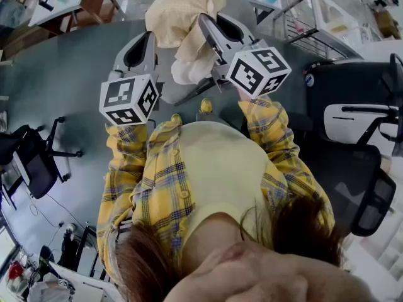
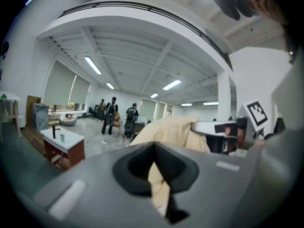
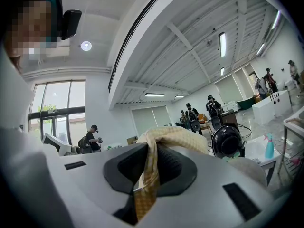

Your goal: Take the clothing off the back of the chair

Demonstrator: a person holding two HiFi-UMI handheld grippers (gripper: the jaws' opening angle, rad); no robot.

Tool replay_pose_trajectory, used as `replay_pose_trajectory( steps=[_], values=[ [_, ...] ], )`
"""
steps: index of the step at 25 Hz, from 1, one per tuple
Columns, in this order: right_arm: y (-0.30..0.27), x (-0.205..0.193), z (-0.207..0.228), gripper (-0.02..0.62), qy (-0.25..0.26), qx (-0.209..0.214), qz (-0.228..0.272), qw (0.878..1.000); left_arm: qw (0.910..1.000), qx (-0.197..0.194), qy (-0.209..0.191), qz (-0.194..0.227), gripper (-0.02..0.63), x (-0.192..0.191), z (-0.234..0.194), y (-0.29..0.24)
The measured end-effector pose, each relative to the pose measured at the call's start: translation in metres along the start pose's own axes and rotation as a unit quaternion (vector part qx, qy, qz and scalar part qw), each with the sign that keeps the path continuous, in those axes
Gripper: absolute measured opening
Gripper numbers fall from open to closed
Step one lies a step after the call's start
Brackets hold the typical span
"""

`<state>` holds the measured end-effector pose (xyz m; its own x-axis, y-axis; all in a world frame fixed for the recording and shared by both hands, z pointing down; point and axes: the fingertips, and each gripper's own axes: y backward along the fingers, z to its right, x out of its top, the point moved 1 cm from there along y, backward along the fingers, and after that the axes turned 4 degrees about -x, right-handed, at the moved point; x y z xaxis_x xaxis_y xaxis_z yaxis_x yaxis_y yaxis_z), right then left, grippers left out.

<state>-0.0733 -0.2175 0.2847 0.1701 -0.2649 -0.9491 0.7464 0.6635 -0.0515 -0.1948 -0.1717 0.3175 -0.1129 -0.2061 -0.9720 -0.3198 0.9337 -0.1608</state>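
Note:
A pale yellow garment (image 1: 178, 12) hangs bunched in the air in front of me, held between both grippers. In the head view my left gripper (image 1: 150, 36) grips its left side and my right gripper (image 1: 206, 22) its right side, with a white fold (image 1: 189, 70) drooping below. The left gripper view shows my left gripper (image 2: 157, 175) shut on a strip of the cloth, and the rest of the garment (image 2: 173, 131) swelling beyond. In the right gripper view my right gripper (image 3: 145, 175) is shut on a checked yellow fold, with the garment (image 3: 176, 136) heaped above it. Both grippers point about level.
A black office chair (image 1: 352, 124) with a white armrest stands close on the right. Another black chair (image 1: 31, 162) stands at the left. A wire rack (image 1: 302, 24) and a wooden table (image 1: 69, 2) lie ahead. People stand far off in the hall (image 2: 110, 115).

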Motion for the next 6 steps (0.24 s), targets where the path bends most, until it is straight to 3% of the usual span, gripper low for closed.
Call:
replay_pose_trajectory(
  steps=[6],
  values=[
    [0.0013,-0.0041,0.0020,0.052,-0.001,-0.001,-0.003,1.000,1.0000,-0.001,0.001,-0.001,0.006,-0.0024,0.0014,-0.0005]
  ],
)
